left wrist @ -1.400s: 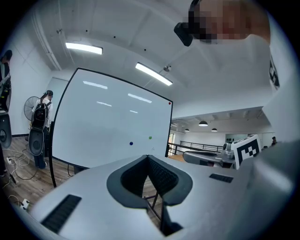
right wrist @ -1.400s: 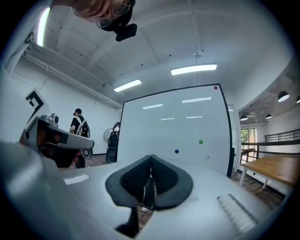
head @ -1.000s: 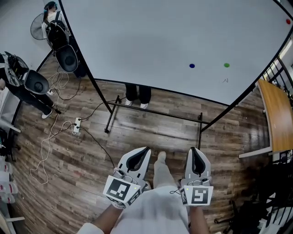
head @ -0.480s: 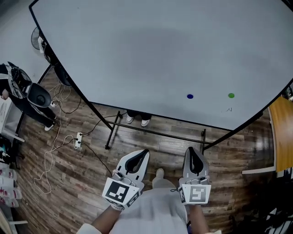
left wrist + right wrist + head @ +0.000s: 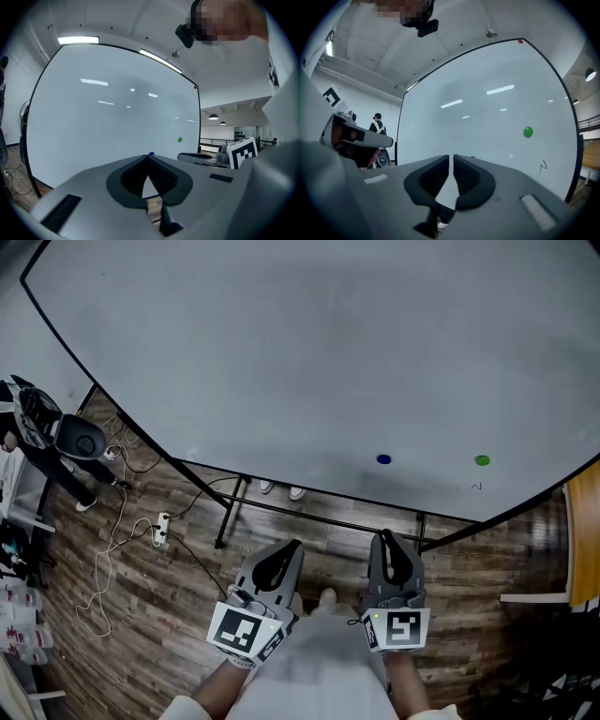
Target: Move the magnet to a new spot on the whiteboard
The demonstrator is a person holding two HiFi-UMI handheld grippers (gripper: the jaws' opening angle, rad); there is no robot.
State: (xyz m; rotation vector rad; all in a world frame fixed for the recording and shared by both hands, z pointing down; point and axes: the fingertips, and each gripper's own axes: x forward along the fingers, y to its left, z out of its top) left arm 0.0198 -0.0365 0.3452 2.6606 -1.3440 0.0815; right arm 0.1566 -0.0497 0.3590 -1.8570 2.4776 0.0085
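Observation:
The whiteboard point(image 5: 281, 352) fills the upper head view. Low on its right side sit a blue magnet point(image 5: 383, 459) and a green magnet point(image 5: 482, 460). Both grippers are held low by the person's body, well short of the board. My left gripper point(image 5: 292, 547) is shut and empty; in the left gripper view the blue magnet point(image 5: 151, 153) peeks just over its tips point(image 5: 149, 157). My right gripper point(image 5: 383, 538) has just been opening: a narrow slit shows between its jaws point(image 5: 451, 157), with nothing in it. The green magnet point(image 5: 528, 131) lies up and right of them.
A red magnet point(image 5: 520, 41) sits at the board's top right corner, and a small pen mark point(image 5: 471, 487) under the green one. The stand's black legs point(image 5: 225, 507) and crossbar rest on wood floor. Cables with a power strip point(image 5: 159, 519) lie at left. A person point(image 5: 377, 125) stands far left.
The whiteboard has come nearer and now fills more of the head view, with the magnets lower in it. Both grippers moved forward with the person. The right jaws show a thin gap.

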